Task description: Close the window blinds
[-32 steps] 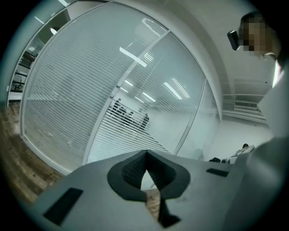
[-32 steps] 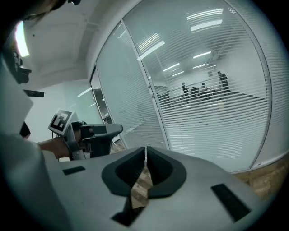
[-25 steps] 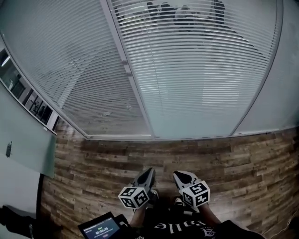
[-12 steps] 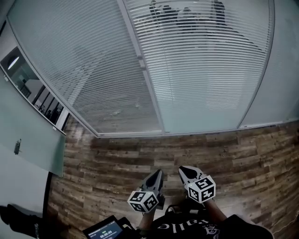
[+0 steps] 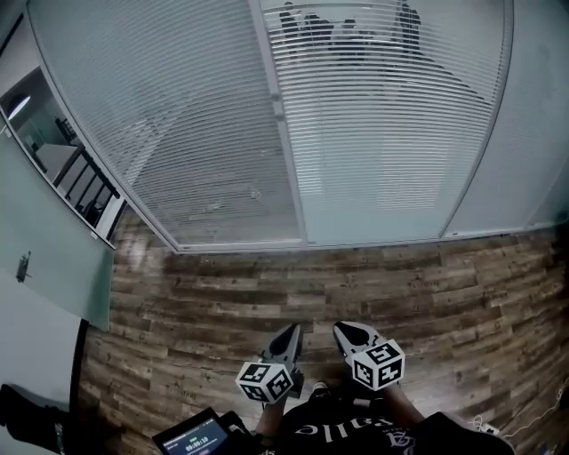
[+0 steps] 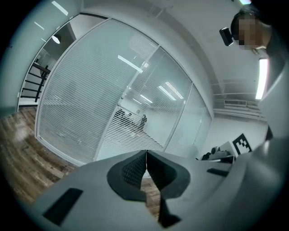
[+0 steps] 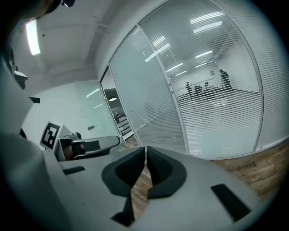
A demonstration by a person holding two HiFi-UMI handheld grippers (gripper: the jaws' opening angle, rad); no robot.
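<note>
The white horizontal-slat window blinds (image 5: 382, 115) hang behind the glass wall ahead, beyond the brown wood-plank floor (image 5: 267, 293). In the right-hand pane the slats stand open enough that dark figures (image 5: 338, 22) show through near the top; the left-hand pane looks greyer and more closed; a pale upright frame post (image 5: 283, 133) divides the two. The left gripper (image 5: 291, 331) and right gripper (image 5: 343, 329) sit side by side, low by the person's body, well apart from the blinds; each has its jaws pressed together, with nothing between them.
</note>
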